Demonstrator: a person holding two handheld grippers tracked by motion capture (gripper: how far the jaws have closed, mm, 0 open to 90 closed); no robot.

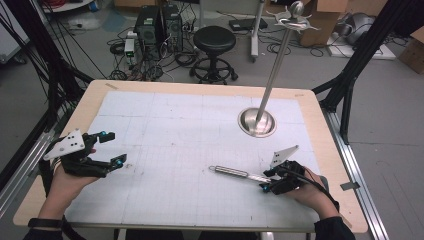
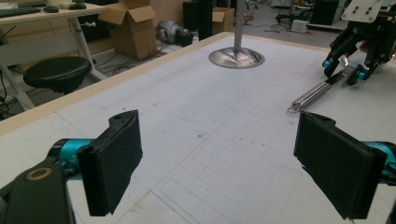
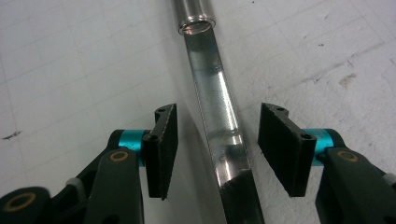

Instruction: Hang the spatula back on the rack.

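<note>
The right gripper (image 3: 215, 154), black-jawed with turquoise collars, stands about half open over the flat blade end of a long polished steel tool (image 3: 219, 126) that lies on the table; its ribbed black pads (image 3: 164, 148) flank the blade on both sides with a clear gap each way, so nothing is clamped. In the high view that gripper (image 1: 268, 181) sits near the right front part of the table, and the steel tool (image 1: 235, 173) runs from it leftward, its round tubular handle ending in a small loop. Open gridded sheet lies all around the tool: a white, scuffed paper mat (image 1: 165, 130) covers most of the pale wooden tabletop (image 1: 320, 130), whose bare rim frames it. Behind the tool, well apart, a shiny metal dish-shaped base (image 1: 257, 122) carries a slim upright steel pole (image 1: 275, 70). The left gripper (image 1: 112, 148) rests near the left edge, its jaws spread wide with nothing between them; in its own view the broad black pads (image 2: 112, 158) frame bare mat, with the steel tool (image 2: 317, 93) lying far ahead by the other gripper (image 2: 346, 71).
</note>
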